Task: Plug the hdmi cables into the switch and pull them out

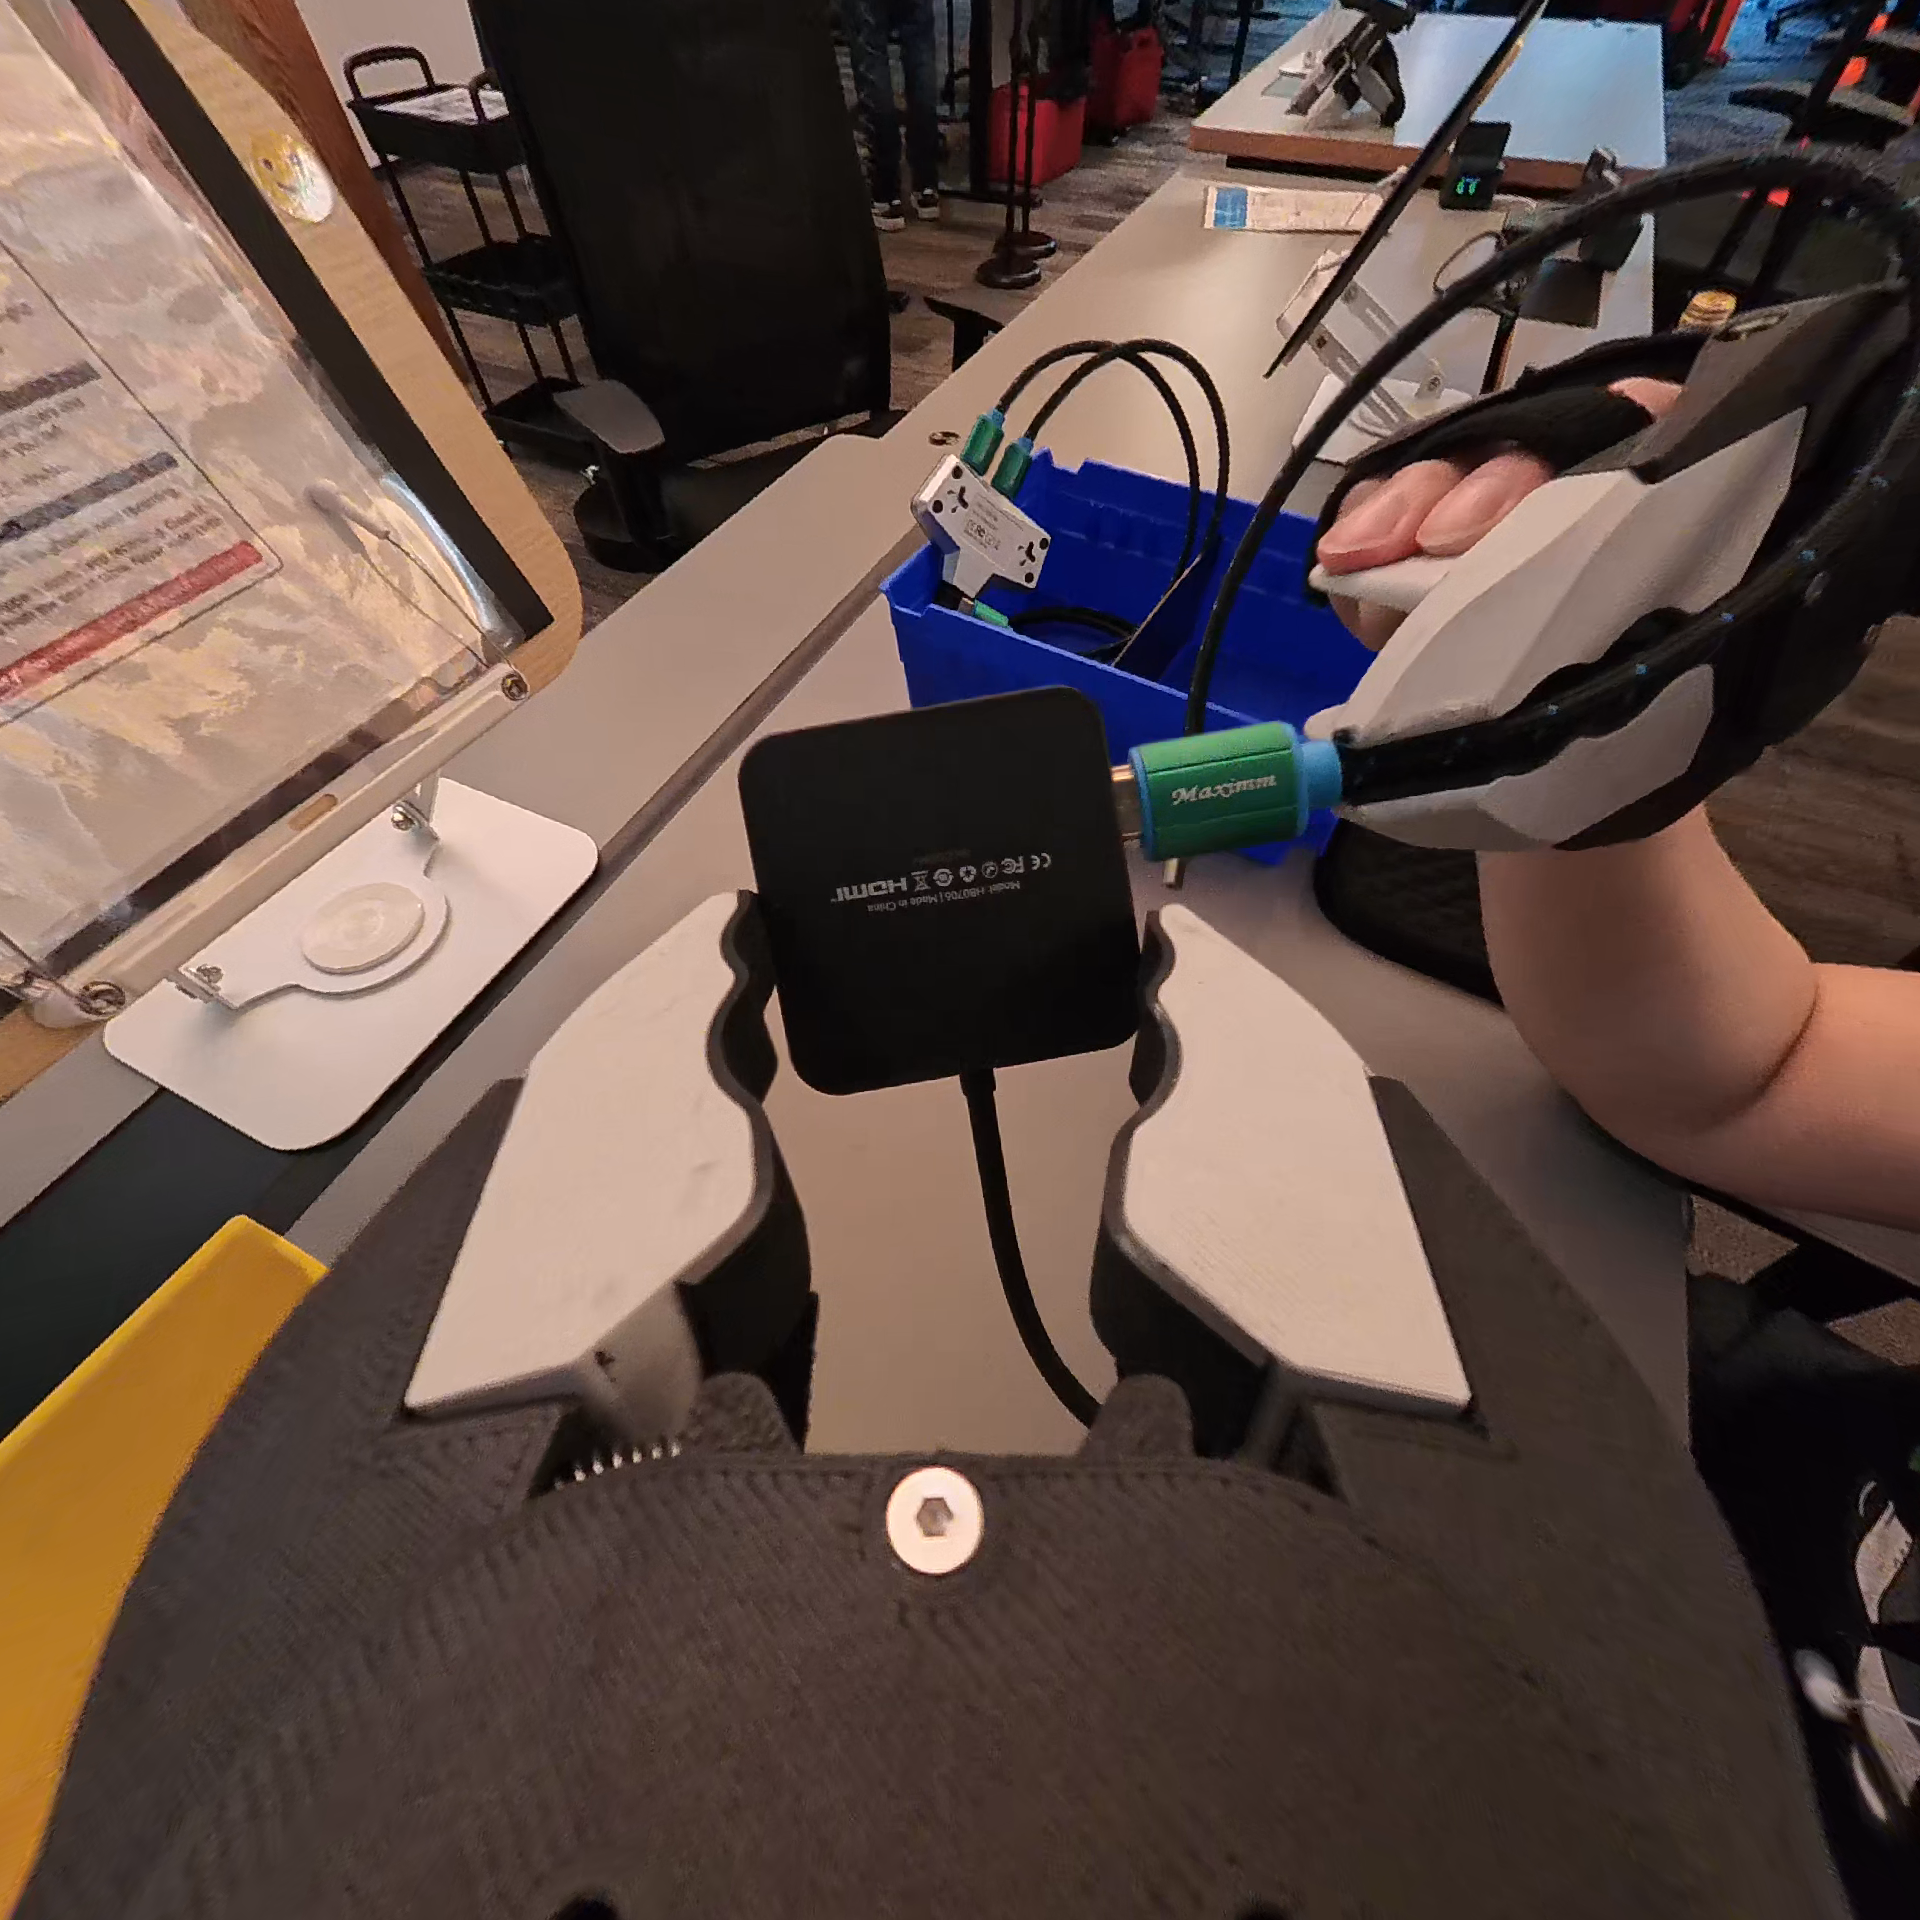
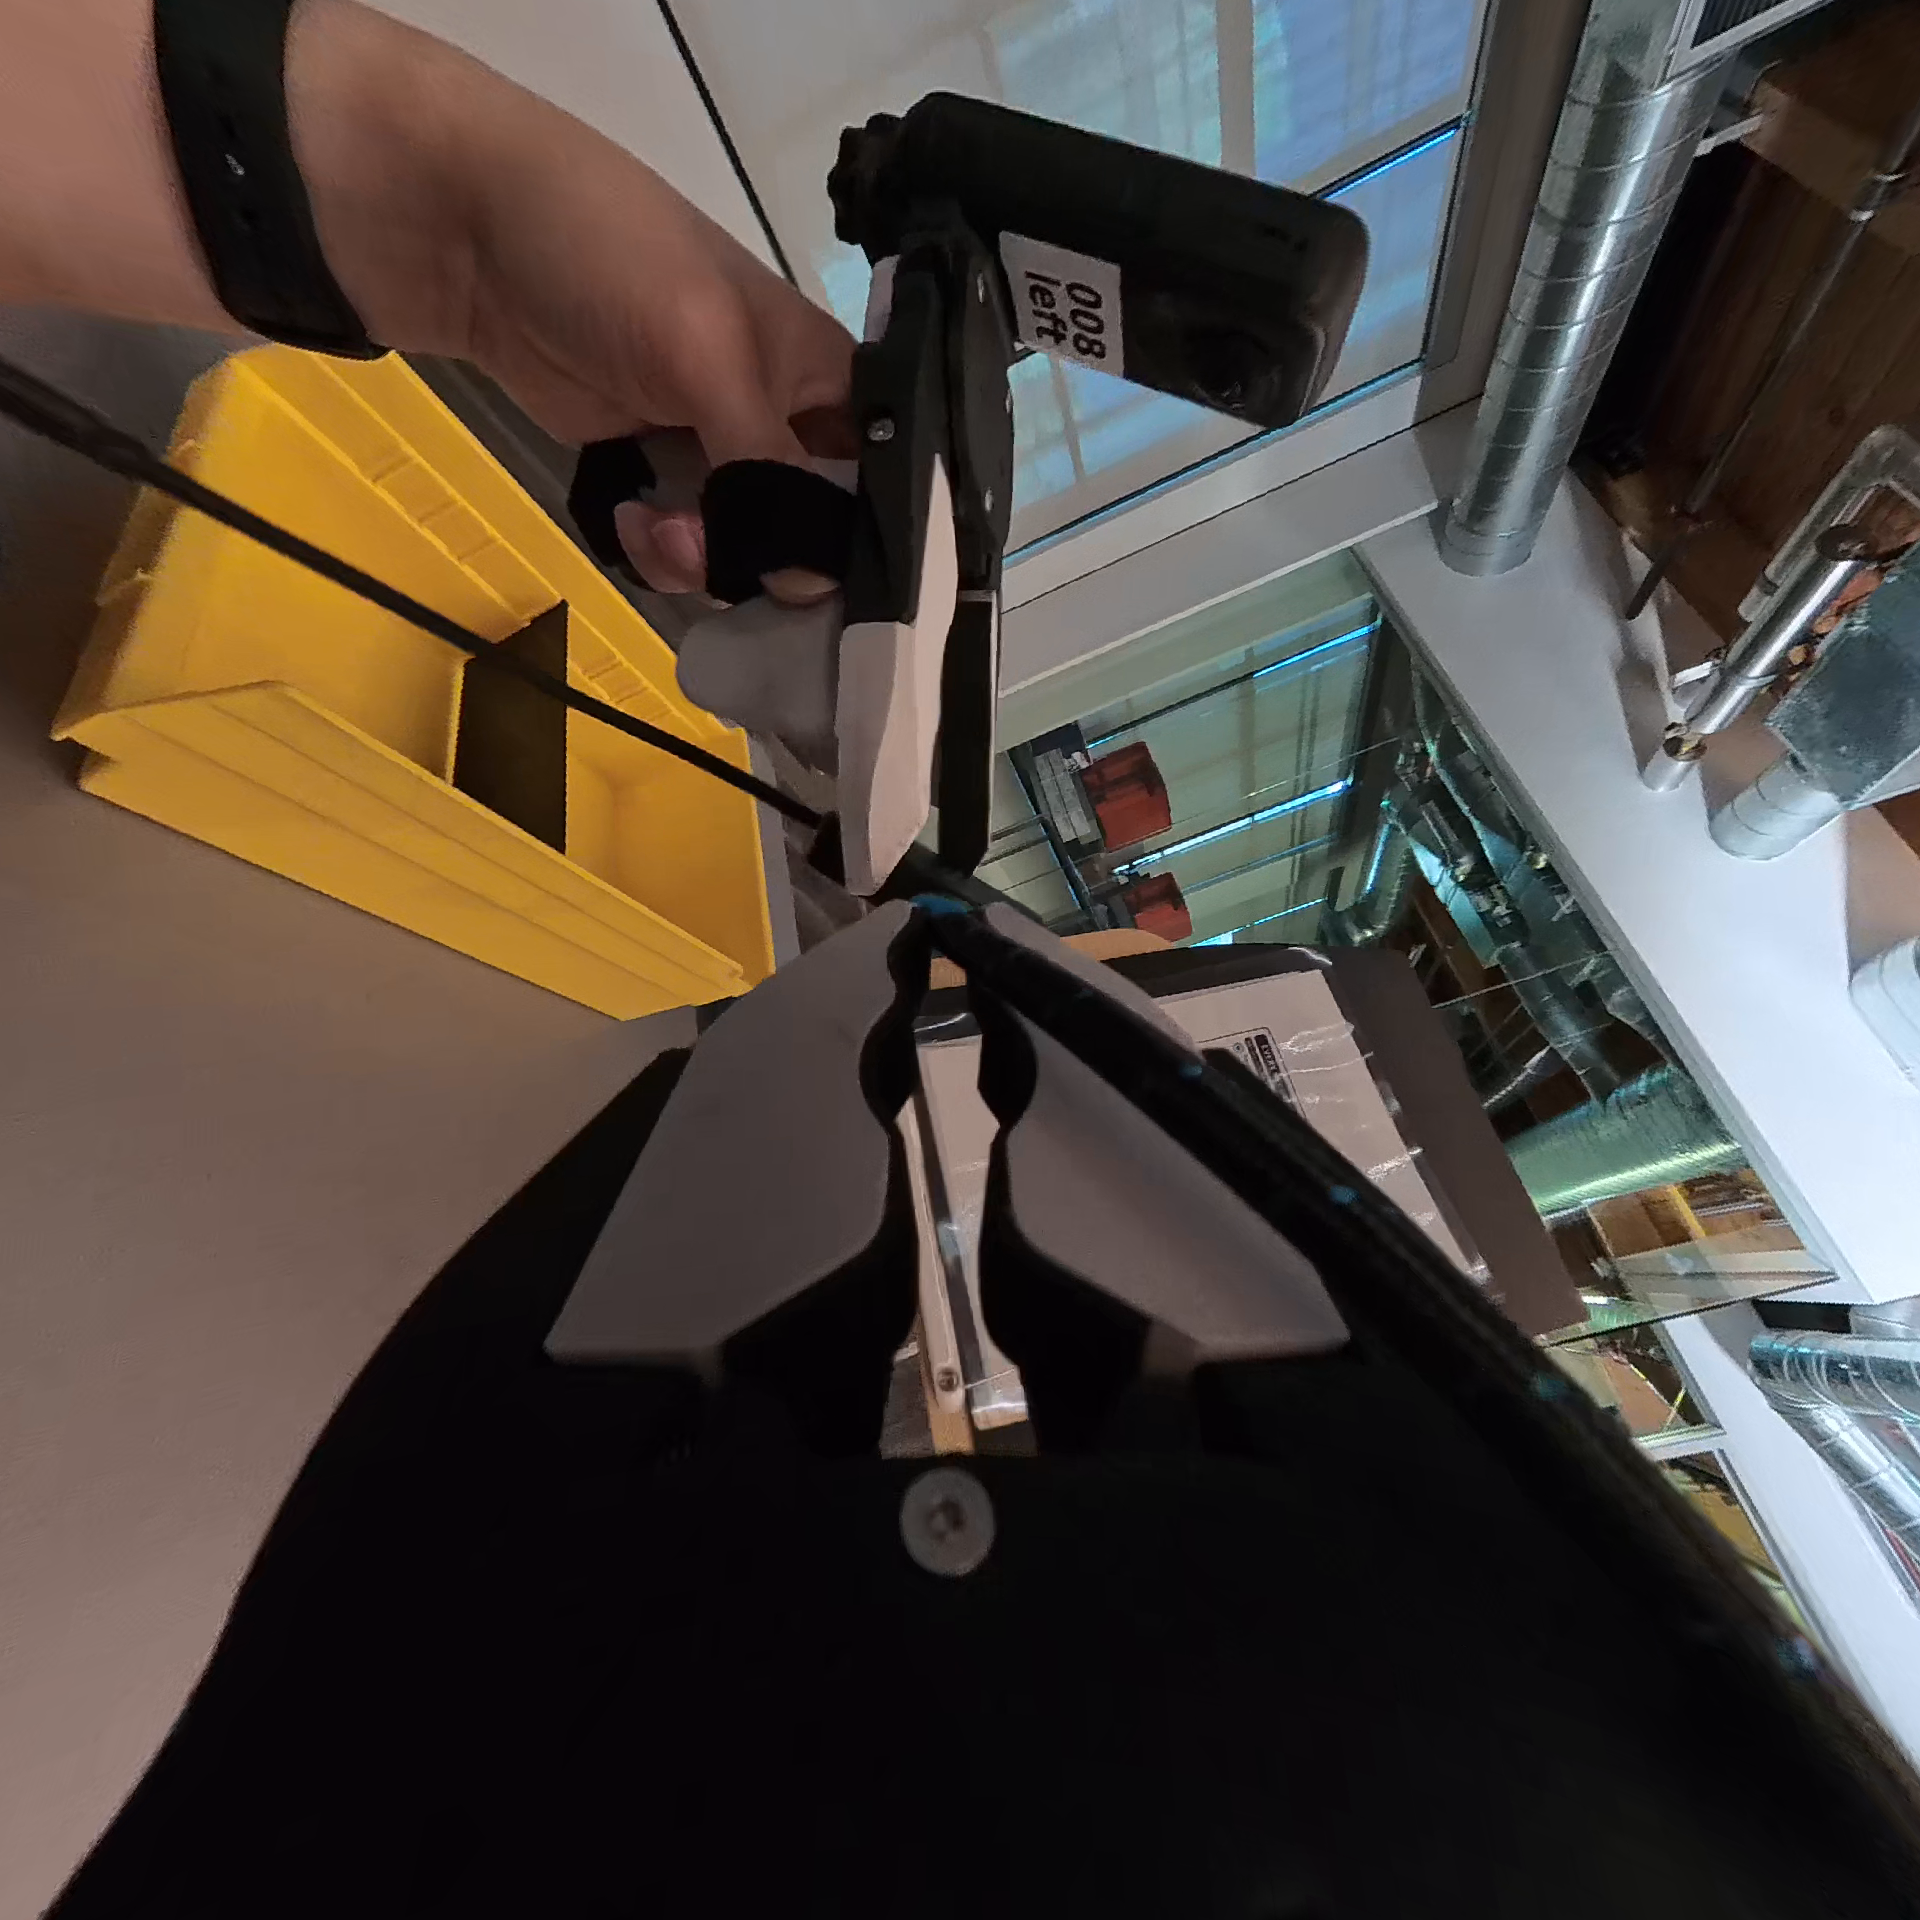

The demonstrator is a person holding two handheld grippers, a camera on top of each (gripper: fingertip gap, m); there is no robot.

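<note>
In the left wrist view my left gripper (image 1: 948,935) is shut on the black square HDMI switch (image 1: 935,862) and holds it by its two sides above the grey table (image 1: 665,665). The switch's own black lead (image 1: 1013,1247) runs back between my fingers. My right gripper (image 1: 1335,774) comes in from the right, shut on a black braided cable just behind its green HDMI plug (image 1: 1216,795). The plug's metal tip meets the switch's right side; how deep it sits I cannot tell. In the right wrist view my right gripper (image 2: 940,920) pinches the cable (image 2: 1143,1049), with the left gripper (image 2: 894,727) just beyond.
A blue bin (image 1: 1049,665) behind the switch holds a grey adapter (image 1: 982,520) with two green-plugged cables. A clear sign holder (image 1: 260,499) on a white base (image 1: 343,966) stands at the left. A yellow bin (image 2: 343,675) sits beside the left hand (image 2: 582,270).
</note>
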